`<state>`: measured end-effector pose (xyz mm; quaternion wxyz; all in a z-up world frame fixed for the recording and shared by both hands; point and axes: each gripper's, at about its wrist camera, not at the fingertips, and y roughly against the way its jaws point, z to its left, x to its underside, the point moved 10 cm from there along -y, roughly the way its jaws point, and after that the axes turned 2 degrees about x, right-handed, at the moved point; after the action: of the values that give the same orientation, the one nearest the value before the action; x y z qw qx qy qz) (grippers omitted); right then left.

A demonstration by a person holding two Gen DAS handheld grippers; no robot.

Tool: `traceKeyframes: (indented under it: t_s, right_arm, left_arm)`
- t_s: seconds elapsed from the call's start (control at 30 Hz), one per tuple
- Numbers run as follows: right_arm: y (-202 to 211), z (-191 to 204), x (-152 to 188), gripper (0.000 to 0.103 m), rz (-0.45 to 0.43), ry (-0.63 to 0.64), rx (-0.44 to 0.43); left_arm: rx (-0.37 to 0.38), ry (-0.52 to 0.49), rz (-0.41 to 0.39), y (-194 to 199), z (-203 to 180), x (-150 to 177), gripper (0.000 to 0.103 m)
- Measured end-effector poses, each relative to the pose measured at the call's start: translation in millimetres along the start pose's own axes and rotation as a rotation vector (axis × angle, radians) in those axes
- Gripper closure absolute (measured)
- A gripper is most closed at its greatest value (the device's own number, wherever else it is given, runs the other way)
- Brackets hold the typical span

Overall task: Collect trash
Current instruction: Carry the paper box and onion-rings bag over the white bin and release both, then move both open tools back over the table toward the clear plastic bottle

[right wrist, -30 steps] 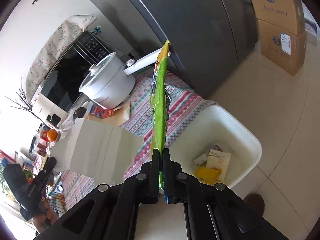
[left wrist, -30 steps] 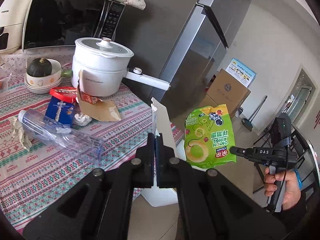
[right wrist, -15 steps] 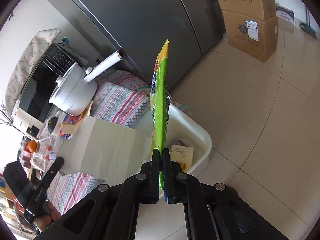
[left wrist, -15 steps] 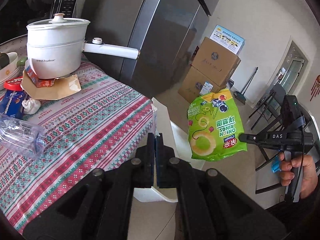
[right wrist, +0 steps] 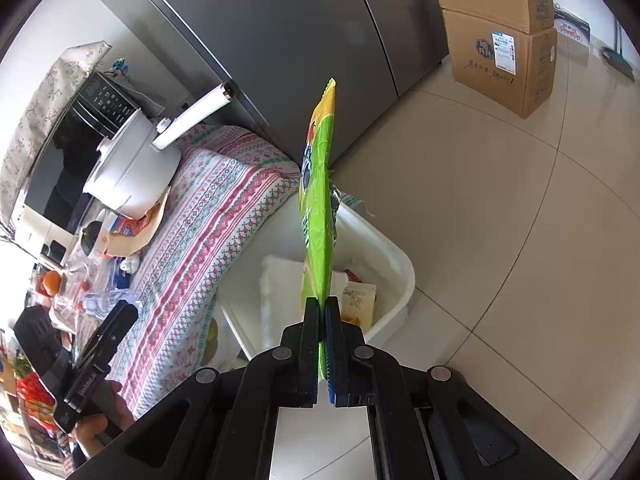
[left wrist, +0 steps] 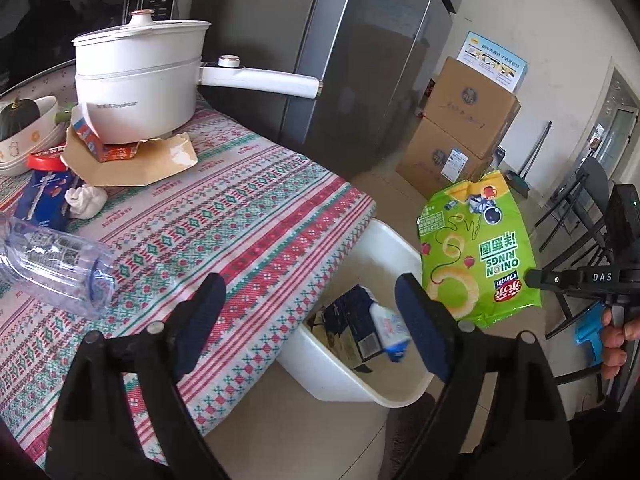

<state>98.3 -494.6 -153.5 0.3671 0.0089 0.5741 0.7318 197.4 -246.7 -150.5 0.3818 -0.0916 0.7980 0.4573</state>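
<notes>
My left gripper [left wrist: 310, 300] hovers over the white bin [left wrist: 340, 384] beside the table. Its jaws are opening wide with nothing between them. A plain white box [right wrist: 278, 292] shows inside the bin [right wrist: 400, 264] in the right wrist view, among a dark box [left wrist: 352, 320] and a small carton [left wrist: 388, 328]. My right gripper [right wrist: 322, 312] is shut on the bottom edge of a green onion-rings bag [right wrist: 318, 200], holding it upright above the bin. In the left wrist view that bag [left wrist: 476, 248] hangs just right of the bin from the right gripper [left wrist: 532, 278].
The table's patterned cloth [left wrist: 240, 216] carries a clear plastic bottle [left wrist: 52, 264], a crumpled tissue [left wrist: 86, 200], brown paper and a white pot [left wrist: 136, 92]. A grey fridge [left wrist: 360, 60] stands behind. Stacked cardboard boxes [left wrist: 460, 132] and a dark chair [left wrist: 580, 200] stand on the tiled floor.
The left gripper has opened and the white box it held has left it and now shows in the bin. Both grippers have moved down and closer over the bin, the bag still held.
</notes>
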Motion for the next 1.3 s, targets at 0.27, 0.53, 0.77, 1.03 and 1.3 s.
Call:
traceKeyframes:
  t_s: [0.27, 0.53, 0.77, 1.03, 1.3]
  right_arm:
    - [-8, 7, 3, 0.094, 0.024, 0.022, 0.013]
    - [-7, 18, 0, 0.042, 0.015, 0.017, 0.008]
    - [-13, 34, -1, 0.036, 0.025, 0.054, 0.027]
    - [-20, 68, -3, 0.032, 0.027, 0.099, 0.024]
    - [-32, 124, -2, 0.028, 0.020, 0.206, 0.031]
  left_arm:
    - [-0.091, 0.021, 0.044, 9, 26, 11, 0.002]
    - [-0.163, -0.002, 0.079, 16, 43, 20, 0.001]
    - [-0.240, -0.002, 0.071, 36, 70, 19, 0.001]
    - [-0.348, 0.038, 0.069, 70, 121, 22, 0.001]
    - [-0.432, 0.116, 0.064, 109, 179, 29, 0.001]
